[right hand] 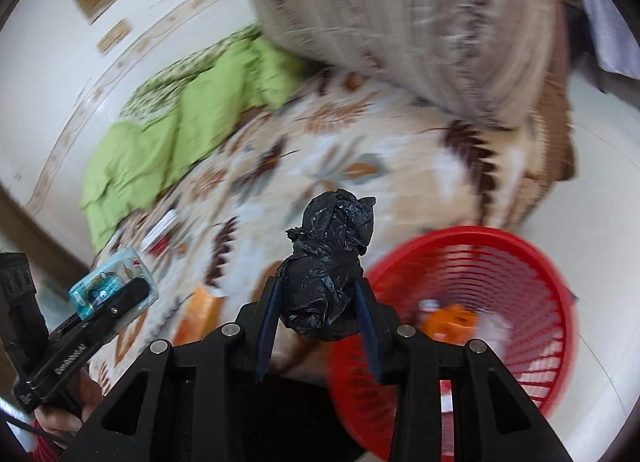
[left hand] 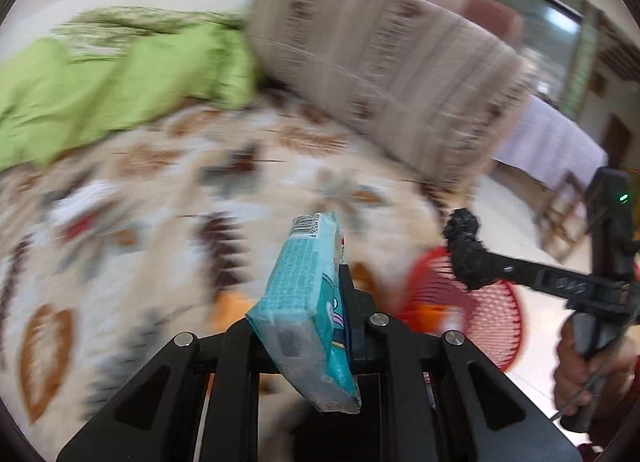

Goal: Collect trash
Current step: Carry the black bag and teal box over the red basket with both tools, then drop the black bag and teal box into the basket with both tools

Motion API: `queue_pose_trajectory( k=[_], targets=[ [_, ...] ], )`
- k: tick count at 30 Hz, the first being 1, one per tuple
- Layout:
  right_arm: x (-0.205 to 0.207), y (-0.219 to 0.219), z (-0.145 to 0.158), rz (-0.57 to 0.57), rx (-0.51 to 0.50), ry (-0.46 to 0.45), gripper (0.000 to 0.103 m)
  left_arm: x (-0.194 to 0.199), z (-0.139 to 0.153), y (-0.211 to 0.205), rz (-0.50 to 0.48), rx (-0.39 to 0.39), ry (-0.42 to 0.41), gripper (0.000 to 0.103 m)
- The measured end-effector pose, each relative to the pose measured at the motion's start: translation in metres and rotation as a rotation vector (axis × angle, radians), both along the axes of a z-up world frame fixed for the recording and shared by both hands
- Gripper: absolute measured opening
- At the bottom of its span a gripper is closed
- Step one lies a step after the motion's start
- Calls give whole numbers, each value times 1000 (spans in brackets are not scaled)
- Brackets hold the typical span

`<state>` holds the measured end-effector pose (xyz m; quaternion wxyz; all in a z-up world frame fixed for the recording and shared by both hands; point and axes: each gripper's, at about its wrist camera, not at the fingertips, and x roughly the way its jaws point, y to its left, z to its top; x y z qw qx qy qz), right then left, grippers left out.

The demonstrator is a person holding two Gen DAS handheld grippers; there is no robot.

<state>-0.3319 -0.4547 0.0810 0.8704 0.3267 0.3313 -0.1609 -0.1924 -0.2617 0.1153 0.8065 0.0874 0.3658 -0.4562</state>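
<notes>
My left gripper (left hand: 330,276) is shut on a flat teal packet (left hand: 308,298) with a barcode at its far end, held edge-up over the bed. Seen from the right wrist, that left gripper (right hand: 124,296) and teal packet (right hand: 106,282) are at the lower left. My right gripper (right hand: 320,286) is shut on a crumpled black plastic bag (right hand: 330,262), whose top sticks out past the fingertips. The left wrist view shows the right gripper (left hand: 476,266) and black bag (left hand: 464,246) over a red mesh basket (left hand: 496,326). The red basket (right hand: 520,254) stands on the floor beside the bed, with orange and white scraps inside.
The bed has a leaf-patterned sheet (right hand: 360,142), a green blanket (right hand: 160,142) and a large striped beige cushion (right hand: 420,22). An orange scrap (right hand: 200,310) and a white-red wrapper (right hand: 164,230) lie on the sheet. A cloth-covered table (left hand: 548,138) stands beyond the pale floor.
</notes>
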Motion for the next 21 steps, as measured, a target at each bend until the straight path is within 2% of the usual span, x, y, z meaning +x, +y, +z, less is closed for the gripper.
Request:
queue_pose_trajectory(
  k=[6, 7, 8, 9, 10, 14, 21],
  targets=[
    [-51, -37, -5, -127, 0, 49, 41, -41, -8, -81, -216, 2, 128, 16],
    [-56, -40, -7, -141, 3, 54, 44, -48, -12, -94, -249, 9, 148, 19],
    [-61, -45, -10, -152, 14, 62, 51, -54, -16, -101, -270, 20, 160, 29],
    [-63, -48, -11, -163, 20, 69, 54, -59, -18, -109, -281, 31, 166, 36],
    [-67, -51, -12, -176, 22, 71, 56, -63, -19, -113, -279, 33, 165, 43],
    [-70, -55, -10, -187, 5, 56, 56, -62, -16, -105, -264, 36, 138, 44],
    [-22, -30, 0, -55, 31, -12, 56, -12, -7, -49, -78, 9, 112, 50]
  ],
)
